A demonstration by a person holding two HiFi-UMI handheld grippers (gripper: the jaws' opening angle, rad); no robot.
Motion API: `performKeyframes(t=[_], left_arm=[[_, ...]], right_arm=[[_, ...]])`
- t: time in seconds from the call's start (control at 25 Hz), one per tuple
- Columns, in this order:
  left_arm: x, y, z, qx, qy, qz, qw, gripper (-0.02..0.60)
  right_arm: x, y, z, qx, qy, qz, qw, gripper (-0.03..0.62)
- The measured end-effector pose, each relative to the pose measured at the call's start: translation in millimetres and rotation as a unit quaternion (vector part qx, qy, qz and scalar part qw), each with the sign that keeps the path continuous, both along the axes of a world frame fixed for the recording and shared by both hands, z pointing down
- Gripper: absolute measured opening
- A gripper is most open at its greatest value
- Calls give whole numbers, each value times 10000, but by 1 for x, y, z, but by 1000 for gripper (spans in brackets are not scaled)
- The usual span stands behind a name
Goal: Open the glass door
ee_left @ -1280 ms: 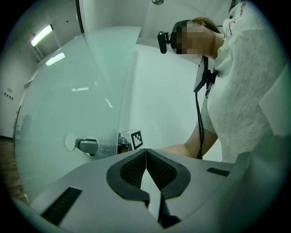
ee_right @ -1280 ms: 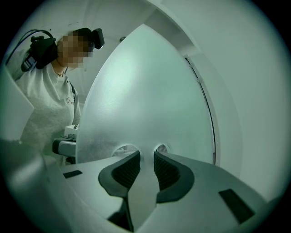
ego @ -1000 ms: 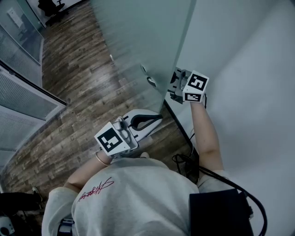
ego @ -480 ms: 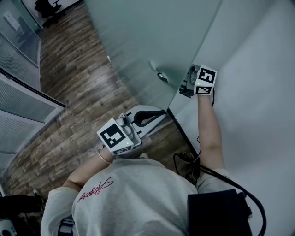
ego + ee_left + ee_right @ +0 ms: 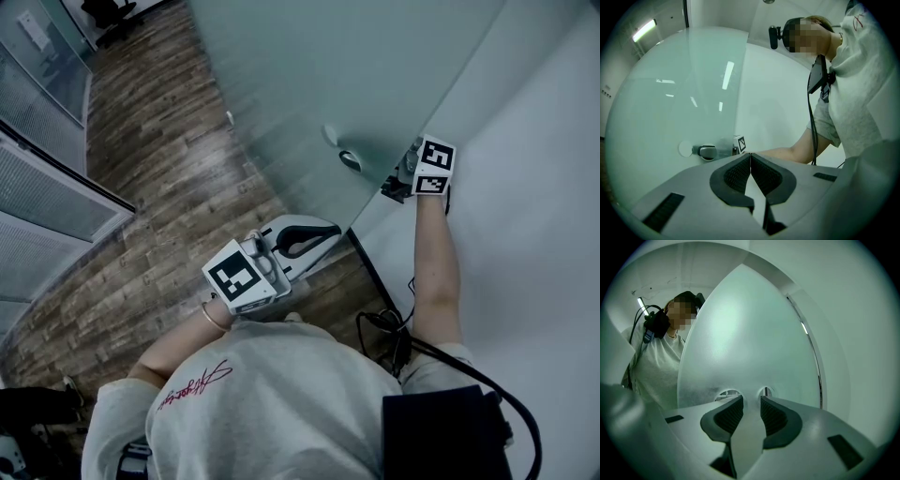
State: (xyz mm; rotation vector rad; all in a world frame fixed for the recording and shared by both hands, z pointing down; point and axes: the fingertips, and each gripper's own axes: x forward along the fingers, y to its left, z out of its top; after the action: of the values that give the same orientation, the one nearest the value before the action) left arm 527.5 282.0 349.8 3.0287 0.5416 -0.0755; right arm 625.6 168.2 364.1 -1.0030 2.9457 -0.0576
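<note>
The room had a wood-plank floor (image 5: 159, 169) and a plain white wall (image 5: 525, 234). The frosted glass door (image 5: 309, 84) stood swung in towards that wall. The right gripper (image 5: 398, 183) sat at the door's free edge, just beside the handle (image 5: 349, 157). Its jaws were opening with nothing pinched between them. The left gripper (image 5: 319, 232) hung clenched and empty near the person's waist. Since a second earlier, door and right gripper had moved closer to the wall.

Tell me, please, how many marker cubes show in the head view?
2. The left cube sits low centre, over the wooden floor; the right cube is upper right, at the glass door's edge. None seems hidden.
</note>
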Motion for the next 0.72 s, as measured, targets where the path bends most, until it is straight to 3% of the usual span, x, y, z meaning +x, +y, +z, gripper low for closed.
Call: performKeyframes(t=[0.16, 0.28, 0.48, 0.72], left_arm=[[-3, -5, 4, 74, -24, -77, 9999, 17], [-10, -13, 1, 8, 59, -86, 9999, 17], [-15, -21, -1, 0, 249, -33, 9997, 17], [-35, -19, 1, -81, 244, 294, 9992, 17]], right_arm=[[5, 4, 3, -223, 70, 4, 9997, 121], [16, 12, -3, -207, 163, 309, 9992, 120], [34, 36, 3, 14, 787, 1522, 9852, 46], [18, 97, -14, 281, 660, 2682, 9607, 29]])
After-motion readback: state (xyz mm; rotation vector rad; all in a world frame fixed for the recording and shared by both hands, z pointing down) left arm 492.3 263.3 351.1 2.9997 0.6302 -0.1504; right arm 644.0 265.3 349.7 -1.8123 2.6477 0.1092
